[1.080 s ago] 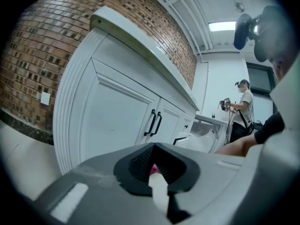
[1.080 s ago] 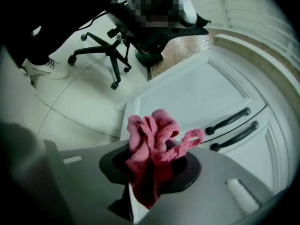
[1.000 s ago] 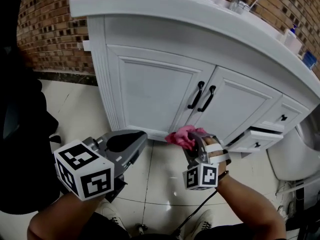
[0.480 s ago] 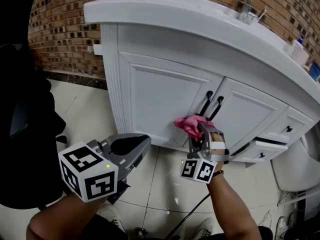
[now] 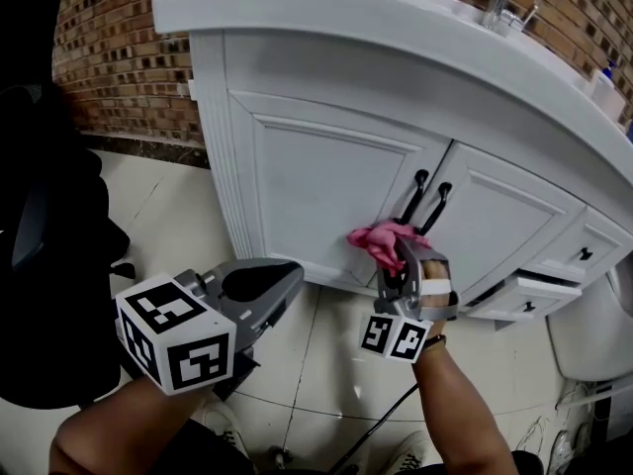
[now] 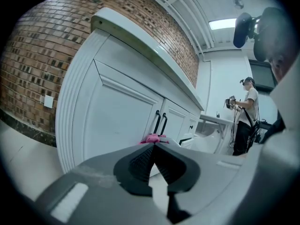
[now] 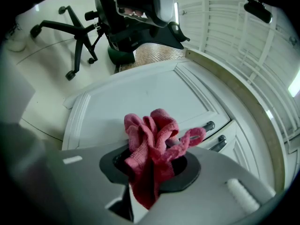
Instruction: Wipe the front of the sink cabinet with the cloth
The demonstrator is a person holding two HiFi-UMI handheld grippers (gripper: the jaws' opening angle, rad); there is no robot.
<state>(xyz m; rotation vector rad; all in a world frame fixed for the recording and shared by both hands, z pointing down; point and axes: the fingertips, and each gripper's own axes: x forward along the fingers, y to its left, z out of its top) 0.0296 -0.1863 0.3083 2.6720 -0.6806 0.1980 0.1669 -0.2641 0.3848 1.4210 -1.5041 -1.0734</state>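
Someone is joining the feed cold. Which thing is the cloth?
Find the white sink cabinet against the brick wall, then its two black door handles. At their lower ends the right gripper holds a crumpled pink cloth, the only coloured thing against the white doors.

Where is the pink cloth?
In the head view, the pink cloth is bunched in the right gripper at the lower right corner of the left cabinet door, just below the black handles.

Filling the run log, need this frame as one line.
right claw: shut on crumpled pink cloth | cloth: at white panelled cabinet door, beside black bar handles, contact unclear | left claw: shut, empty
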